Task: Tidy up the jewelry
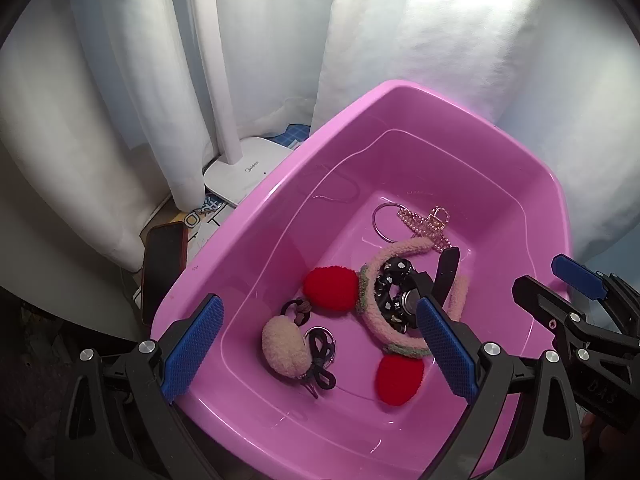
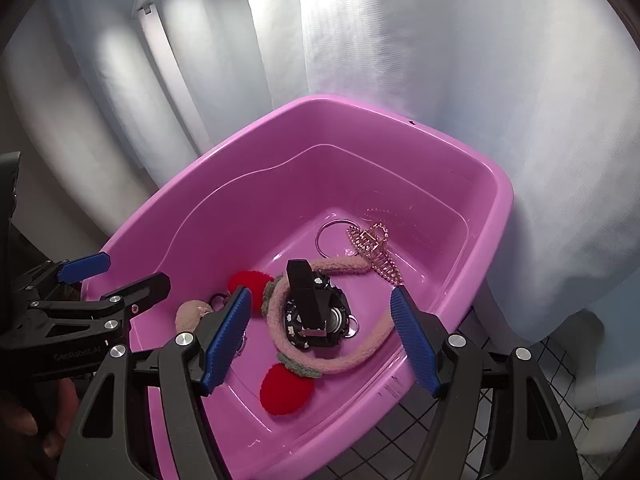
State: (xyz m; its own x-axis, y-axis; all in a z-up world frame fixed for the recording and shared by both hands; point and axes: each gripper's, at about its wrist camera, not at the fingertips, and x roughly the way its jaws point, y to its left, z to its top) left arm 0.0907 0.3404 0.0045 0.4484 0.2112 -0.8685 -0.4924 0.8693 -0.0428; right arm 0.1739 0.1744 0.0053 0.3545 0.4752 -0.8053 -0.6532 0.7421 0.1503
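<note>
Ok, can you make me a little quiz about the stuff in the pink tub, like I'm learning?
1. True or false: the black watch lies inside the loop of the fuzzy headband.
2. Which lies farthest back in the pink tub? A) red pompom B) sparkly hair clip C) fluffy beige keychain
3. Fill in: both the left hand-held gripper and the right hand-held gripper are ____, with nothing in them.

Key: 1 true; 2 B; 3 open
</note>
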